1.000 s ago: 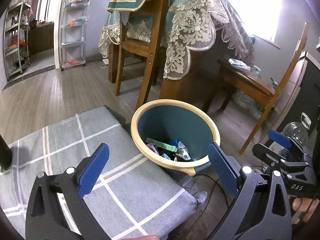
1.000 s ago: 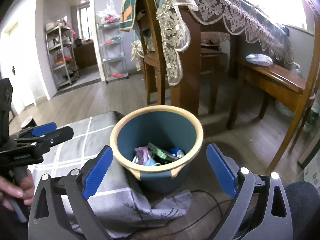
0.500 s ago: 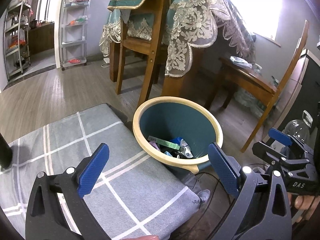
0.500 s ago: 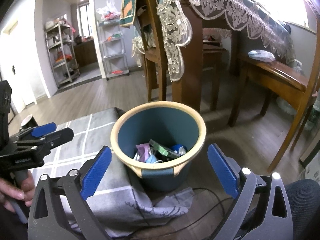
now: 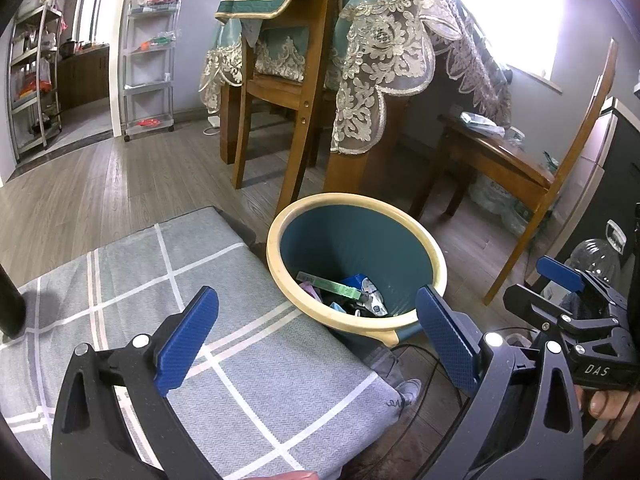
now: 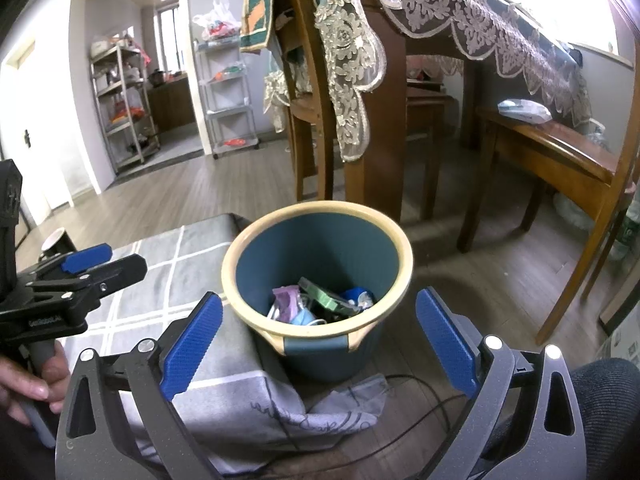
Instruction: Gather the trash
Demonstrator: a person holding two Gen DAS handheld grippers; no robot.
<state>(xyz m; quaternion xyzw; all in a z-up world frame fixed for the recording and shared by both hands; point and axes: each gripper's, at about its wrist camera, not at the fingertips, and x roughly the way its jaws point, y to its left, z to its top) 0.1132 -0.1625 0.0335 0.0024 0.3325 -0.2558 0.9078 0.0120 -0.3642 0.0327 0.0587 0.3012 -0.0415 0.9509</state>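
Your left gripper [image 5: 316, 334] hangs with its blue pads wide apart and nothing between them, over the near edge of the grey checked cloth [image 5: 224, 320] that covers the low table. Your right gripper [image 6: 318, 338] is just as wide open and empty, its pads framing the bin [image 6: 316, 264] from either side without touching it. In the right wrist view you can see your left gripper at the left edge, held over the cloth; in the left wrist view your right gripper [image 5: 560, 280] sits at the right edge, beside the bin.

The bin, blue with a cream rim, stands on the wood floor [image 5: 100, 184] just beside the corner of the cloth. The trash [image 6: 320, 302] lies in its bottom: a purple wrapper [image 6: 286, 300], a green strip [image 5: 330, 285], a blue packet [image 5: 356, 281] and some pale scraps. A black cable [image 6: 400, 412] runs on the floor near the bin's base.

Beyond the bin stand a wooden chair [image 5: 304, 92] and a dining table draped in a lace cloth [image 5: 384, 48]. A second wooden chair [image 5: 516, 168] stands to the right. Farther off, shelf racks [image 5: 150, 60] line the wall.
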